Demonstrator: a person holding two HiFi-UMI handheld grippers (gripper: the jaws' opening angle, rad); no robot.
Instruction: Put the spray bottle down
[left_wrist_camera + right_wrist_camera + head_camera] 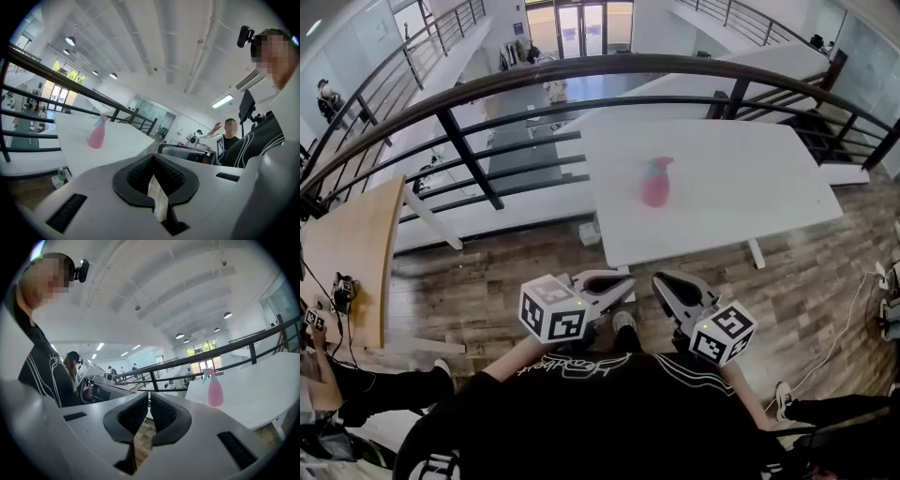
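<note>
Bottom centre of the head view: the left gripper [623, 284] and right gripper [662, 281] sit side by side, pointing up-frame. Each has its jaws together with nothing between them. Above them a strip of bare wood floor [487, 281] runs to the near edge of the white table [741, 220]. The bottle [656, 183] stands upright near the table's centre, well inside every edge, with open tabletop all round. It is well apart from both grippers, straight up-frame of them. A railing [581, 70] runs behind the table's far edge and down its left side.
</note>
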